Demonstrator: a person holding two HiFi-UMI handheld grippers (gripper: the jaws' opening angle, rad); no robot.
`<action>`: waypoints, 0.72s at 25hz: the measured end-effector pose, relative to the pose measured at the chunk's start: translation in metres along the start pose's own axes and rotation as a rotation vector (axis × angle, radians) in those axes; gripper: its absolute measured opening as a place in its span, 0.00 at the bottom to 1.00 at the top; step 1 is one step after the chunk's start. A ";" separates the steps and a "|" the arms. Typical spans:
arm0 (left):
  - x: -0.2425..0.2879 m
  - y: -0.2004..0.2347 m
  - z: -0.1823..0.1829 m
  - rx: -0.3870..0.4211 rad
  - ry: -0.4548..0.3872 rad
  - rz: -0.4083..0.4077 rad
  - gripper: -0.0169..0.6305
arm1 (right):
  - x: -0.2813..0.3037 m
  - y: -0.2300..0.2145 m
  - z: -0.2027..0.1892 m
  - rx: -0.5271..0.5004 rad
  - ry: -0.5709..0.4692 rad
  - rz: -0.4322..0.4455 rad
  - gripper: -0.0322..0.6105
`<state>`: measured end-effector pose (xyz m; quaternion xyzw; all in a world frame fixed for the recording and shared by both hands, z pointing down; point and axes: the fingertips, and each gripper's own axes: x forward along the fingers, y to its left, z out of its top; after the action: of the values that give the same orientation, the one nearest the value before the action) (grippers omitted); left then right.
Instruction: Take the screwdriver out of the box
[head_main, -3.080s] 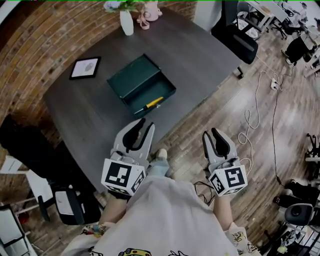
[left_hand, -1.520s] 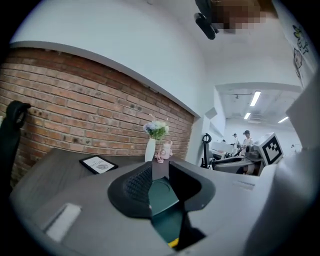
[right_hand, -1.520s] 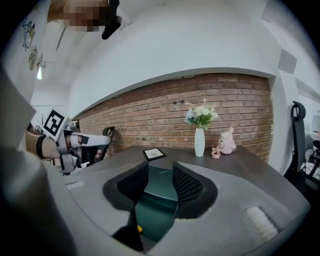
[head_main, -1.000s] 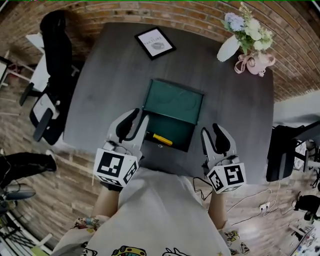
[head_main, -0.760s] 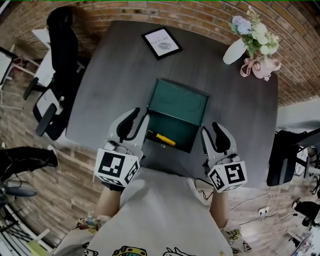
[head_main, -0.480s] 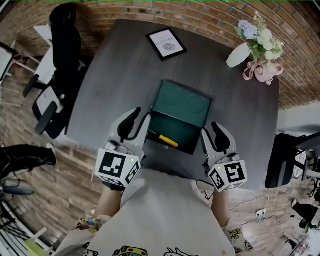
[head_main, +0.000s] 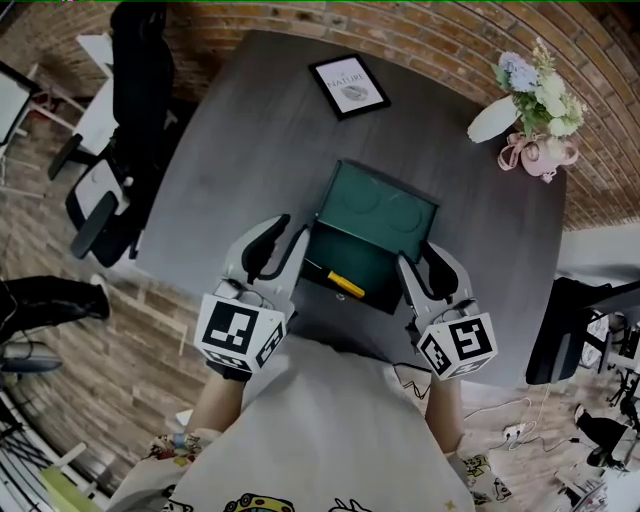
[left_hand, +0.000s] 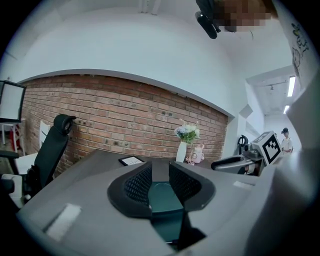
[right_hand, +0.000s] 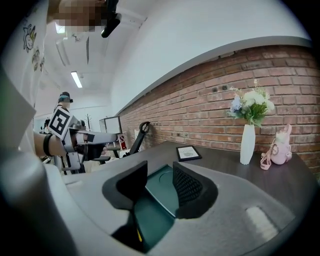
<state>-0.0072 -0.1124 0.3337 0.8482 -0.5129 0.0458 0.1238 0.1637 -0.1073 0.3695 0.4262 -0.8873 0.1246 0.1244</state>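
Head view: an open green box (head_main: 378, 212) sits on the dark tabletop (head_main: 230, 150), and the yellow-handled screwdriver (head_main: 343, 283) lies inside it near the front wall. The left tool (head_main: 290, 230) and right tool (head_main: 420, 256) hover at either side of that front. Left gripper view: jaws stand apart, gripping nothing, box beyond. Right gripper view: jaws are opening, nothing between the pads, box interior beyond.

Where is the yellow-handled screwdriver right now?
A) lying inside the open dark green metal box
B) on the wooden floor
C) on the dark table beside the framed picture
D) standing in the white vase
A: the head view shows the yellow-handled screwdriver lying on the bottom of the open dark green metal box.
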 end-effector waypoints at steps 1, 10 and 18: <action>0.000 0.002 -0.001 -0.002 0.004 0.001 0.19 | 0.004 0.002 -0.002 0.000 0.013 0.017 0.30; -0.001 0.011 -0.017 -0.012 0.026 0.007 0.19 | 0.030 0.029 -0.026 -0.010 0.143 0.165 0.35; -0.002 0.012 -0.034 -0.034 0.059 0.015 0.19 | 0.052 0.048 -0.049 -0.050 0.251 0.266 0.36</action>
<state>-0.0169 -0.1077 0.3683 0.8404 -0.5162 0.0632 0.1529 0.1004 -0.1000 0.4274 0.2829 -0.9163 0.1699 0.2271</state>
